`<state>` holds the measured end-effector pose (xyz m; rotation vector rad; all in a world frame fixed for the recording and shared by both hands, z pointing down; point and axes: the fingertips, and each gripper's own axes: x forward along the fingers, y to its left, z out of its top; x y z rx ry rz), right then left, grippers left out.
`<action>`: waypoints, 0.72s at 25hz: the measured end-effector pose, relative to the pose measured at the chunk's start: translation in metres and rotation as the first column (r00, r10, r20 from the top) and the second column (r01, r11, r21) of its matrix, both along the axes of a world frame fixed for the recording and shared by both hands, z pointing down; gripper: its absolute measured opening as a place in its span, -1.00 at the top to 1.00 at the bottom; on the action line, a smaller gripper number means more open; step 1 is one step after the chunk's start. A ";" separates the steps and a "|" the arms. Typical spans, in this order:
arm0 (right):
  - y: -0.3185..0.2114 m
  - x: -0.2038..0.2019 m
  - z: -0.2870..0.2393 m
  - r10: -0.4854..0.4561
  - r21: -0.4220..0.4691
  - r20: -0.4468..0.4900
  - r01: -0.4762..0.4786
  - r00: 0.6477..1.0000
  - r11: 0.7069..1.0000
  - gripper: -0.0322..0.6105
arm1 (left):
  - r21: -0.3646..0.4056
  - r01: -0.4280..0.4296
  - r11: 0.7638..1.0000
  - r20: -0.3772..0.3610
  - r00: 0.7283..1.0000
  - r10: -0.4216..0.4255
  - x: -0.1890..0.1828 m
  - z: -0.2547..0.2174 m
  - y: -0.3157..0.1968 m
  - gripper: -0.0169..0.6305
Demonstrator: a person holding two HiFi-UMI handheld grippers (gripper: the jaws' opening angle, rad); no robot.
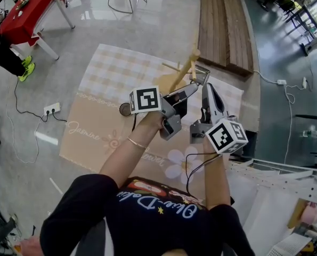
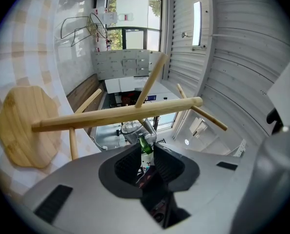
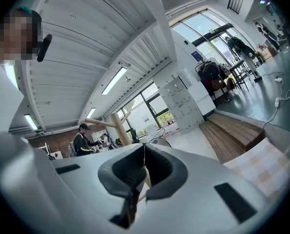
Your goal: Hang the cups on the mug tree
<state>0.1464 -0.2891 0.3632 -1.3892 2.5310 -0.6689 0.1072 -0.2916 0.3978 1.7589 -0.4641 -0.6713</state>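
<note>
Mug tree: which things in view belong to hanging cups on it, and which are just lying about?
Job in hand:
- mug tree
- glass cup, gripped by the left gripper
- right gripper, fingers shut

Lying about:
- red table
- power strip on the floor
- wooden platform

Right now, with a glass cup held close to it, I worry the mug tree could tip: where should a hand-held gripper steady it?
Likely the mug tree trunk, on a bare stretch between pegs, coming in level from the side away from the glass cup. The trunk is a slim round pole jaws can span; the pegs slant off it and the base is wide and flat.
</note>
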 end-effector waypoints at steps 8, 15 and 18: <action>0.004 0.002 -0.001 0.006 -0.007 0.006 -0.006 1.000 1.000 0.87 | -0.006 0.006 1.000 0.015 1.000 -0.006 -0.003 0.003 0.003 0.69; 0.011 0.004 -0.003 0.013 -0.002 0.009 -0.013 1.000 1.000 0.87 | -0.010 0.007 1.000 0.035 0.999 -0.007 -0.006 0.007 0.010 0.69; 0.014 0.006 -0.007 0.016 0.003 0.011 -0.016 1.000 1.000 0.87 | 0.002 0.006 1.000 0.042 0.999 -0.006 -0.006 0.003 0.012 0.70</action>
